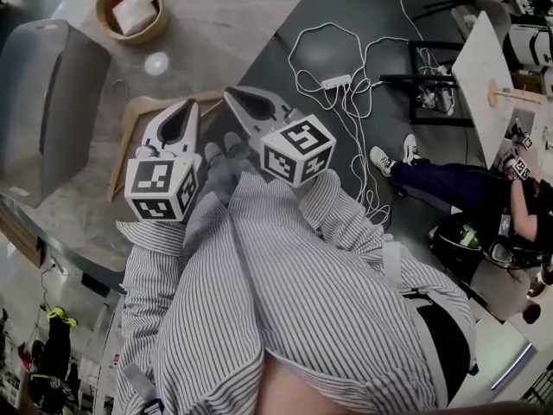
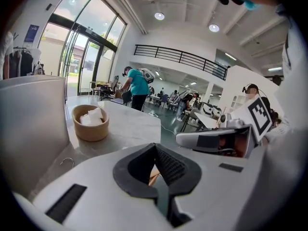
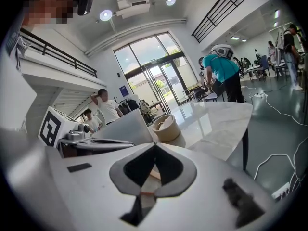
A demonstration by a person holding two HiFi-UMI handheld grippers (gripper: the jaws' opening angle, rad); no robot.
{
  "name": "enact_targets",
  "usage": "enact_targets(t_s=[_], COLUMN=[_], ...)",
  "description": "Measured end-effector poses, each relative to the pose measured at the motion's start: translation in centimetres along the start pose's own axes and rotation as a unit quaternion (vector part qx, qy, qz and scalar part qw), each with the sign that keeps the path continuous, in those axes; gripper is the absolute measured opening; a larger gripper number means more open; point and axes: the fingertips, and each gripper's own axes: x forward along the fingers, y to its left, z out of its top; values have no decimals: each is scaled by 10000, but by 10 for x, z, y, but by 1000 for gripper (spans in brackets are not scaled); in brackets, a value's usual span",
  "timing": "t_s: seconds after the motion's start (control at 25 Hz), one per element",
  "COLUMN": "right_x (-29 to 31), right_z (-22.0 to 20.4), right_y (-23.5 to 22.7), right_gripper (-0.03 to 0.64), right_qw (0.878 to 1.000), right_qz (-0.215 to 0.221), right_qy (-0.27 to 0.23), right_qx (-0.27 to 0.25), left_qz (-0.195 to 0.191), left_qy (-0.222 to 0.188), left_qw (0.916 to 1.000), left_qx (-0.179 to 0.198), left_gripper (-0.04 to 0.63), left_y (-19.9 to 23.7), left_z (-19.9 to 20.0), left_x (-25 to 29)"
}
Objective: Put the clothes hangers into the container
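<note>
A wooden clothes hanger (image 1: 123, 145) lies on the marble table (image 1: 225, 24) near its front edge, its metal hook (image 1: 119, 85) pointing toward the grey container (image 1: 52, 102) at the left. Both grippers hover side by side just over the hanger. The left gripper (image 1: 187, 104) is shut and empty, and so is the right gripper (image 1: 230, 92). In the left gripper view the jaws (image 2: 155, 146) meet tip to tip, with a sliver of wood (image 2: 153, 177) behind them. The right gripper view shows the same: tips (image 3: 154, 145) touching, wood (image 3: 154, 173) beneath.
A wooden bowl (image 1: 131, 9) holding white napkins stands at the back of the table. Right of the table's edge, cables and a power strip (image 1: 337, 82) lie on the dark floor. A seated person (image 1: 449, 184) and a white table (image 1: 484, 67) are at the far right.
</note>
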Motion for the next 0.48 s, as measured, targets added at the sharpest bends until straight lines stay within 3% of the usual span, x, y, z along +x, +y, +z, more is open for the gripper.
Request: enact_targets(t_s=[0.48], right_x=[16], right_z=[-22], right_y=[-27], right_gripper=[15], right_qw=[9986], right_qz=[-72], right_qy=[358], right_qx=[380], left_qz=[85], left_qy=[808], left_qw=[9946], left_qx=[645], left_gripper=[11], left_y=[29], left_z=[-19], left_x=[37])
